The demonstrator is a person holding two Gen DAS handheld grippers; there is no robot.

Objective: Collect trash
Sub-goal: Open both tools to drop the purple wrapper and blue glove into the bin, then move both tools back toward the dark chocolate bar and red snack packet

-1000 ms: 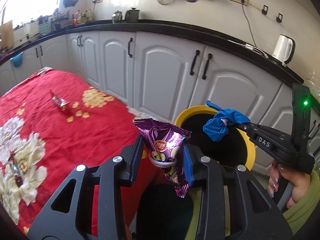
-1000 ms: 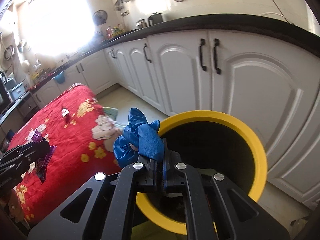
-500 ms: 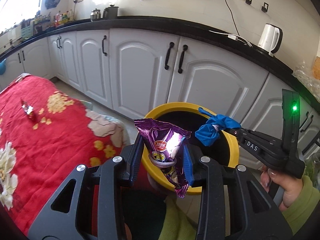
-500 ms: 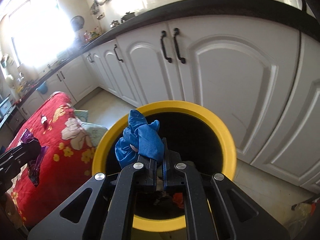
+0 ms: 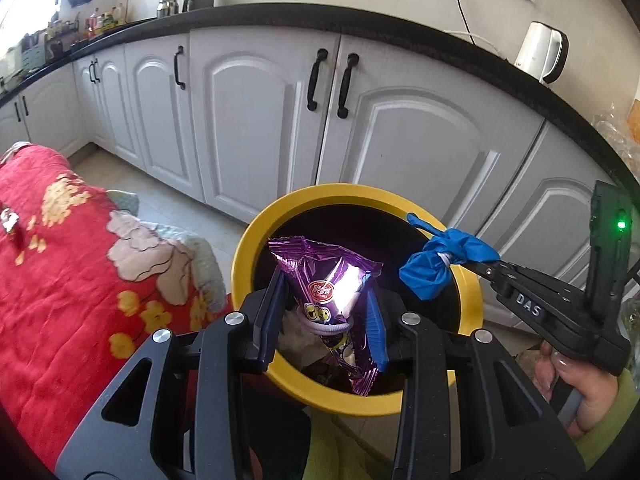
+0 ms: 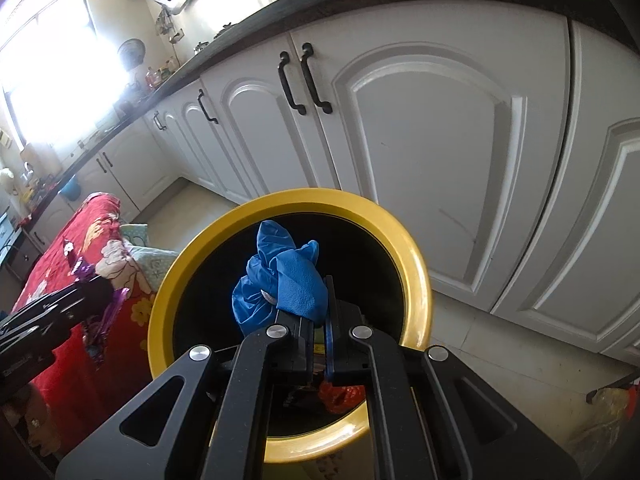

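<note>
My left gripper [image 5: 326, 320] is shut on a purple snack wrapper [image 5: 334, 300] and holds it over the near side of a yellow-rimmed black bin [image 5: 248, 248]. My right gripper [image 6: 318, 312] is shut on a crumpled blue glove [image 6: 286, 276] and holds it above the bin's opening [image 6: 416, 264]. In the left wrist view the right gripper [image 5: 472, 266] reaches in from the right with the glove [image 5: 436, 264] over the bin's right rim. In the right wrist view the left gripper [image 6: 96, 288] sits at the bin's left with the wrapper [image 6: 108, 312]. Trash lies inside the bin.
A red floral cloth [image 5: 60, 280] covers a table left of the bin, with a small wrapper [image 5: 8, 220] on it. White cabinets [image 5: 260, 120] under a black counter stand right behind the bin. A kettle [image 5: 542, 54] stands on the counter. A bag [image 6: 608, 412] lies on the floor at right.
Both grippers have moved toward the bin and now hold their trash over its opening. The red table has slid off to the left. Both grips are unchanged.
</note>
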